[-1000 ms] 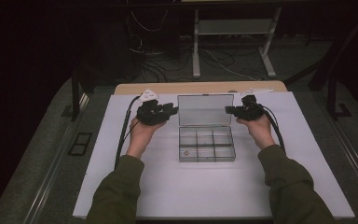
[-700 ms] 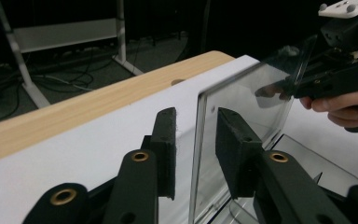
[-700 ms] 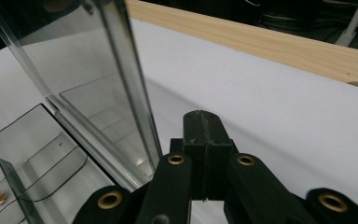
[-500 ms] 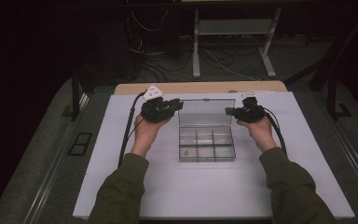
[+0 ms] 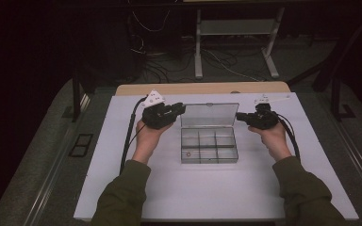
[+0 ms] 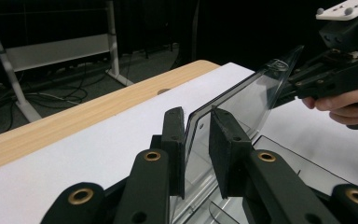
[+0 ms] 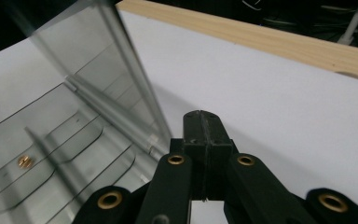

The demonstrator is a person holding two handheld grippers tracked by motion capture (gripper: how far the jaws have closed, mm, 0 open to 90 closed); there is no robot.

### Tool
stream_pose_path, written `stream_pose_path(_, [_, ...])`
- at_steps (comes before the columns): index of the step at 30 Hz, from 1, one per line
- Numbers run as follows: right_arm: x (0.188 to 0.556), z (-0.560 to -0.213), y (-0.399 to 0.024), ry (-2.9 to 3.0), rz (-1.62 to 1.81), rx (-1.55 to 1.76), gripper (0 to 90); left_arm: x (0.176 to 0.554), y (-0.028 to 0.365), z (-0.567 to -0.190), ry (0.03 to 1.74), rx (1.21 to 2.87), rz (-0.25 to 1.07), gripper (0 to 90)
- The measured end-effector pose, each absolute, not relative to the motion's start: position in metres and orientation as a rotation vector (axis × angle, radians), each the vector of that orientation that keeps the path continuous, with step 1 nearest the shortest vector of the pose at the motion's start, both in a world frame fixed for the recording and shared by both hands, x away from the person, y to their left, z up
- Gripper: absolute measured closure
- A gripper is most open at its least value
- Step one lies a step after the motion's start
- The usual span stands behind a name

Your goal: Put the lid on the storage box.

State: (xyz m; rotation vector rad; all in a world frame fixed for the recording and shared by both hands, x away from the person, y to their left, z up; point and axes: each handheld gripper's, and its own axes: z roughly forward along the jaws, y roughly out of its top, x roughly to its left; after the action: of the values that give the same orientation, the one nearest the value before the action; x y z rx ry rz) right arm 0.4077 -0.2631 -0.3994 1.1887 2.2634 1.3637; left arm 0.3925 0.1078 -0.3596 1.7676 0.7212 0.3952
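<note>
Both forearms reach forward from the near edge of the white table sheet [image 5: 122,188], one at each side of the clear plastic compartment box [image 5: 209,145], which sits midway across, toward the far edge. The left gripper [image 5: 179,109] points level at the box's upright transparent lid [image 6: 242,102]; its black padded jaws have just been closing and straddle the lid's edge, one pad touching. The right gripper [image 5: 239,116] has its jaws pressed together, empty, beside the lid's other edge. A small brass piece [image 7: 24,161] lies in one compartment.
</note>
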Motion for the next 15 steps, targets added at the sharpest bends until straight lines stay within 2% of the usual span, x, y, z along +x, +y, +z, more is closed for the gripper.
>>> stream_pose_path(7, [0.381, -0.397, -0.272, 2.322, 1.391, 1.124, 89.3, 0.385, 0.108, -0.360, 0.711, 1.774, 0.396, 73.7])
stream_pose_path(15, [0.364, -0.377, -0.269, 2.312, 1.522, 1.032, 89.3, 0.375, 0.110, -0.361, 0.688, 1.793, 0.395, 71.5])
